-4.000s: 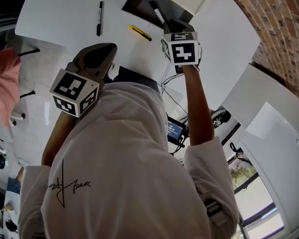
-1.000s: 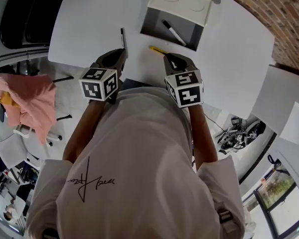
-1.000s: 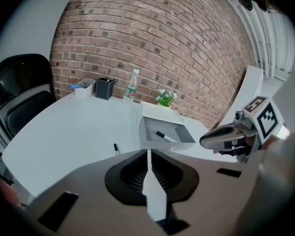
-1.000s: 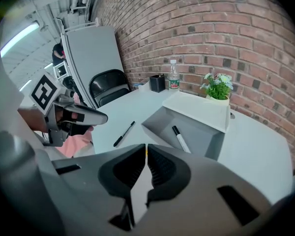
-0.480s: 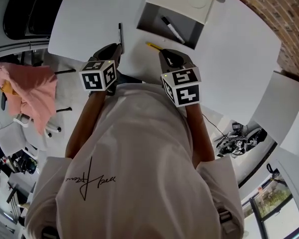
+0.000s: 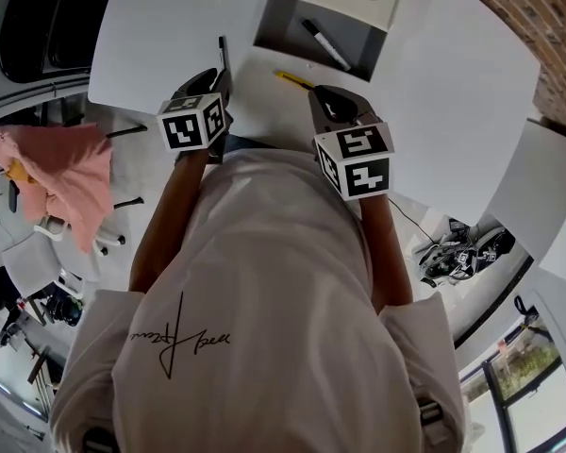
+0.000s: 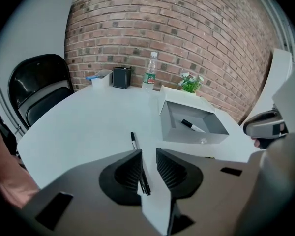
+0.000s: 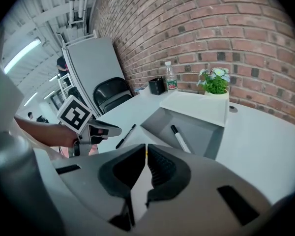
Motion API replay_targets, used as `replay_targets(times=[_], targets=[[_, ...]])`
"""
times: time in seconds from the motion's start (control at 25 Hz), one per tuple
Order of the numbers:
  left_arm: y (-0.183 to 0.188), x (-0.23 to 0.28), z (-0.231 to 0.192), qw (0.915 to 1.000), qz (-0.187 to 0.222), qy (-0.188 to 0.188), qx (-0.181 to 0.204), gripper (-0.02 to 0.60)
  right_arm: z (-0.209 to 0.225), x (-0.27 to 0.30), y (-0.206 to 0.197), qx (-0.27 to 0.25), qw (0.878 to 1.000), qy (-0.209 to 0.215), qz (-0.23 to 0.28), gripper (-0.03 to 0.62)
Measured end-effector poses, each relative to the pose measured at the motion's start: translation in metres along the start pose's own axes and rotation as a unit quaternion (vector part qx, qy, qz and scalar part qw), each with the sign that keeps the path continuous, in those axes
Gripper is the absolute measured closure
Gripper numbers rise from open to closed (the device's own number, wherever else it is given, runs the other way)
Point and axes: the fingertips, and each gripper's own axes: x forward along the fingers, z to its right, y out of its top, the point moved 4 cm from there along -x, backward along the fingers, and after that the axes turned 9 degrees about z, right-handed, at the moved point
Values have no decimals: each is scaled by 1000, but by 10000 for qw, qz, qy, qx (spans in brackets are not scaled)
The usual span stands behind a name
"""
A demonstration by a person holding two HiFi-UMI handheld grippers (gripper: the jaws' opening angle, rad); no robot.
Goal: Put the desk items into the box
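Observation:
The grey open box (image 6: 285, 25) stands on the white table with a black-and-white marker (image 6: 324, 43) lying in it. A black pen (image 6: 223, 53) lies on the table left of the box. A yellow item (image 6: 292, 79) lies in front of the box. My left gripper (image 6: 217, 75) hovers at the pen's near end. In the left gripper view the left gripper (image 7: 148, 154) is open, and the pen (image 7: 133, 139) shows through the gap. My right gripper (image 6: 328, 94) hangs just behind the yellow item. In the right gripper view the right gripper (image 8: 145, 149) is shut and holds nothing.
At the table's far side stand a water bottle (image 7: 148, 73), a small plant (image 7: 190, 82), a black holder (image 7: 122, 77) and a small tray (image 7: 101, 75) before a brick wall. A black chair (image 7: 37, 87) stands left. A pink cloth (image 6: 61, 179) lies at the floor's left.
Four seconds ago my right gripper was up at the box; it has drawn back. In the last second my left gripper moved forward to the black pen's near end.

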Motion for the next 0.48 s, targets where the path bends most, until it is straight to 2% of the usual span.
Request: replay_targets(times=[0.48], targets=[[-19, 23, -14, 9989, -394, 262, -59, 499, 12, 2, -7, 107, 9998, -52, -165, 559]])
